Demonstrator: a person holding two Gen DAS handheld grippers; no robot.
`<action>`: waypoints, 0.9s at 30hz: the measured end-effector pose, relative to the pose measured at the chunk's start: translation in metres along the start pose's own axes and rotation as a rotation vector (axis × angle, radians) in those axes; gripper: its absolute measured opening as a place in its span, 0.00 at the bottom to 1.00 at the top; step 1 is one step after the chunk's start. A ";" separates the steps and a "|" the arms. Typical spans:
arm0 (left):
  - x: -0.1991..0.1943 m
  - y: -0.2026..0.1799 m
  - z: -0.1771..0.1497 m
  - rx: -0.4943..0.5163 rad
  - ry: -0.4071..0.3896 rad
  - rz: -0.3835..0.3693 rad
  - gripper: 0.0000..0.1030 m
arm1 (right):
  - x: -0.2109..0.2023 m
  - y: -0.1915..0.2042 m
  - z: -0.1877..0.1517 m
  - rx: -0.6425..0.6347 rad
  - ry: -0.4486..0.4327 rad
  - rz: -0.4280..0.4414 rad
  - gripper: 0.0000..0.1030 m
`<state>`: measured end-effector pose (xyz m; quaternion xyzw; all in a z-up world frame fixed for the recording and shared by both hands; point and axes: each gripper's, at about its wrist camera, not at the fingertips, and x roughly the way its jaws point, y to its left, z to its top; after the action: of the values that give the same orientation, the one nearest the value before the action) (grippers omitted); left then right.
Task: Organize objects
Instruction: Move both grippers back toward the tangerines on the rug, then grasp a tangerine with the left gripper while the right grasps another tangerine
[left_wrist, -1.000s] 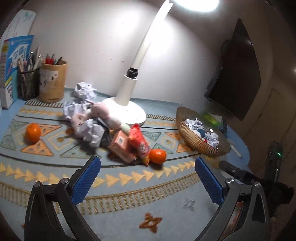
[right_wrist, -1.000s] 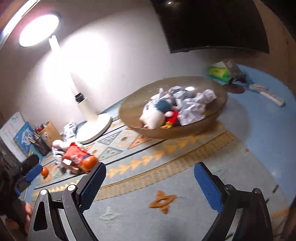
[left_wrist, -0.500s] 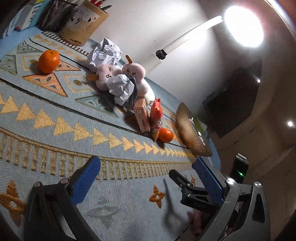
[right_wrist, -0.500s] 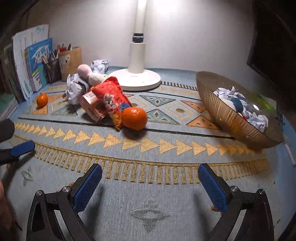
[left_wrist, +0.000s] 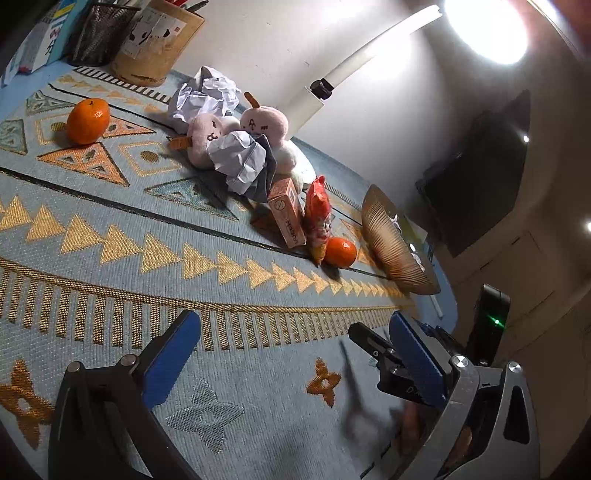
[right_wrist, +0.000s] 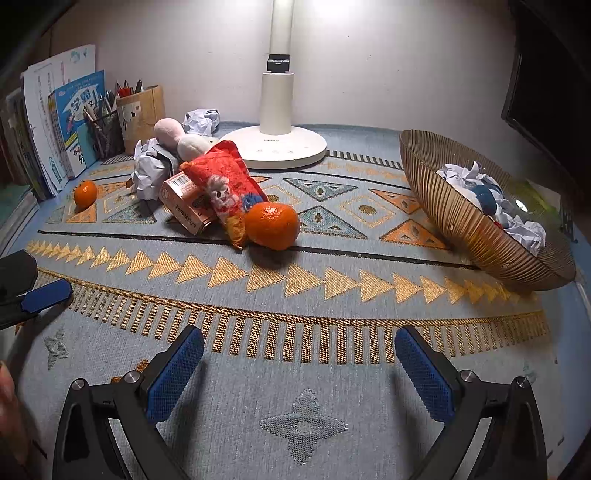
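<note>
A pile lies mid-mat: an orange (right_wrist: 272, 226) against a red snack bag (right_wrist: 225, 181), an orange carton (right_wrist: 186, 204), crumpled paper (right_wrist: 147, 171) and pink and white plush toys (right_wrist: 173, 133). A second orange (right_wrist: 85, 192) sits apart at the left. My right gripper (right_wrist: 298, 360) stands open and empty over the mat's near edge, short of the pile. In the left wrist view the same pile shows: carton (left_wrist: 287, 216), snack bag (left_wrist: 318, 221), orange (left_wrist: 340, 252), far orange (left_wrist: 88, 120). My left gripper (left_wrist: 295, 345) is open and empty near the front edge.
A ribbed brown bowl (right_wrist: 476, 236) at the right holds crumpled paper and a blue toy. A white lamp base (right_wrist: 282, 146) stands behind the pile. Pen holders (right_wrist: 142, 110) and books (right_wrist: 70, 122) line the back left. The other gripper's blue pad (right_wrist: 46, 294) shows at the left edge.
Both grippers dropped toward the mat and rolled within the first half second, then held still. The right view swung from the bowl to face the pile.
</note>
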<state>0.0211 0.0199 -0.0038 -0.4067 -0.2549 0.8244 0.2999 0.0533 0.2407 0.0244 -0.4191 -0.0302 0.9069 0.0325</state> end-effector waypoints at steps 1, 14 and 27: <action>0.001 -0.002 -0.001 0.007 0.003 0.006 0.99 | 0.001 -0.001 0.000 0.008 0.005 0.003 1.00; -0.035 -0.009 -0.007 0.175 -0.035 0.197 0.99 | -0.009 -0.011 -0.002 0.060 -0.046 -0.032 1.00; -0.010 0.067 0.119 0.210 -0.044 0.547 0.99 | 0.001 -0.002 0.048 0.070 -0.018 -0.001 1.00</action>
<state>-0.0911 -0.0544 0.0209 -0.4093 -0.0557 0.9050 0.1015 0.0161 0.2416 0.0545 -0.4096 0.0009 0.9110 0.0473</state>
